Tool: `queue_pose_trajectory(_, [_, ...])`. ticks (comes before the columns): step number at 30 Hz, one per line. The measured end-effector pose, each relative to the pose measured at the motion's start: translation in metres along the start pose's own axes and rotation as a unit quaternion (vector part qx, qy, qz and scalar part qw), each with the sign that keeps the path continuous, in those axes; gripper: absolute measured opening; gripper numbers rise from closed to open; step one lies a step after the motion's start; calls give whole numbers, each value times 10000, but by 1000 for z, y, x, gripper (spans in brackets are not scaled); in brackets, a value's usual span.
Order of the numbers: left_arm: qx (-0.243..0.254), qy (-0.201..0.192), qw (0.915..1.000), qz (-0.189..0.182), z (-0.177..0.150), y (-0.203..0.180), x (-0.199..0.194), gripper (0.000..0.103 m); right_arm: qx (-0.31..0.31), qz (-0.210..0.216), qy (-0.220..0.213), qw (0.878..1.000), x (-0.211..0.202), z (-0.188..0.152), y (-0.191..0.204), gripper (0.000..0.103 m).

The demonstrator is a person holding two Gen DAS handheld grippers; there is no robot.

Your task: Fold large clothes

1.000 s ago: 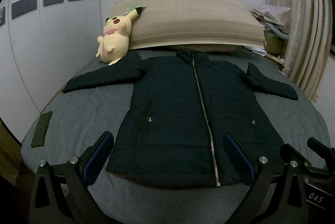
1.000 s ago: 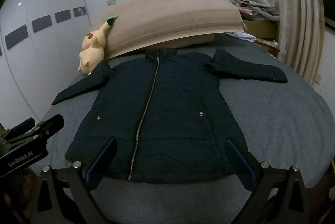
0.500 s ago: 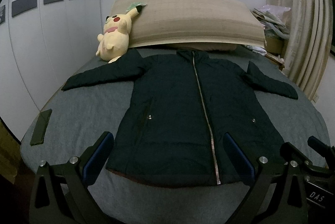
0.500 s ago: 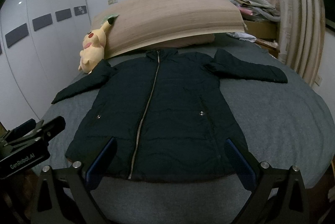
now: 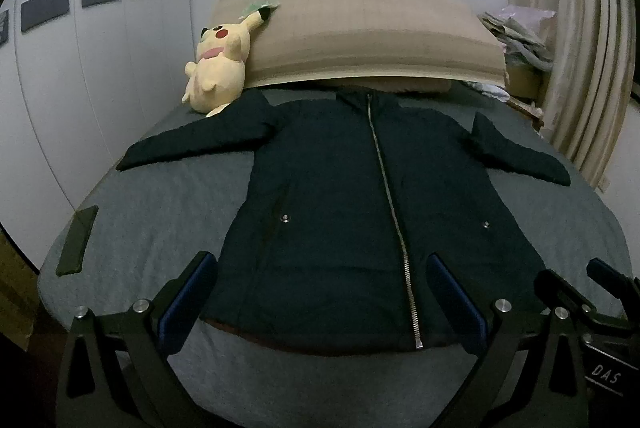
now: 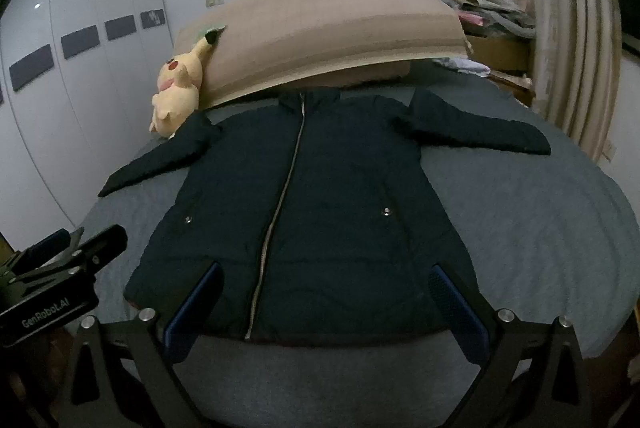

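Lying flat on grey bed (image 5: 152, 212), collar toward headboard, hem nearest: dark zipped padded jacket (image 5: 360, 196).
Spreading sleeves sideways; hovering wide apart, holding nothing: left gripper (image 5: 320, 292), right gripper (image 6: 324, 304).

Dark jacket (image 5: 360, 212) lies flat on bed (image 5: 160, 212).

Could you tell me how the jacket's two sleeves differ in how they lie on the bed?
The left sleeve lies close to the plush toy; the right sleeve lies on bare bed. The left sleeve tapers to a flat, pointed end; the right sleeve ends blunt. Both are dark and spread outward from the jacket.
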State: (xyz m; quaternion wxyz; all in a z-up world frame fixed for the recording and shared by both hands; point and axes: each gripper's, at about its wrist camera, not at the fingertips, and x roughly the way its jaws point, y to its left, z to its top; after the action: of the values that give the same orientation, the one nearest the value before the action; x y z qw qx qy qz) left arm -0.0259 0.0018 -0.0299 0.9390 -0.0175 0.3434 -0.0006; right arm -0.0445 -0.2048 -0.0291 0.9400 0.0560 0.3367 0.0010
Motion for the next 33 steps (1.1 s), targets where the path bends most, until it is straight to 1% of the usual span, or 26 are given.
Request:
queue_pose_trajectory(6, [36,148,9999,58,-8,0,14,103,9,9,148,9999,14,-9,0,103])
queue_pose_trajectory(10, [76,419,9991,77,-18,-1,34,103,43,17,347,9994,32,-18,-3,103])
queue_pose_trajectory(15, [95,760,9970,126,-27,-2,61,103,166,30,708,9973,66,-29,-12,103])
queue_pose_trajectory(18, [82,907,9957,187,-26,0,76,103,211,39,817,9964,80,-28,-19,103])
queue_pose_trajectory(22, [101,998,9944,337,-15,1,97,103,262,7,791,9965,93,-12,-39,103])
queue_pose_trajectory(25, [195,994,9936,494,-2,1,113,103,243,-110,650,9975,101,8,-64,103])
queue_pose_trajectory(27, [259,971,9930,620,9,2,125,103,395,-103,664,9970,109,24,-89,103])
queue_pose_trajectory(30, [355,938,9922,733,23,2,142,103,883,-222,637,9938,124,48,-145,103])
queue_pose_trajectory(31, [385,935,9918,782,29,2,149,103,992,-244,634,9927,128,53,-156,103])
queue_pose_trajectory(33, [402,936,9914,818,39,2,162,103,1519,-154,622,9863,143,68,-204,103])
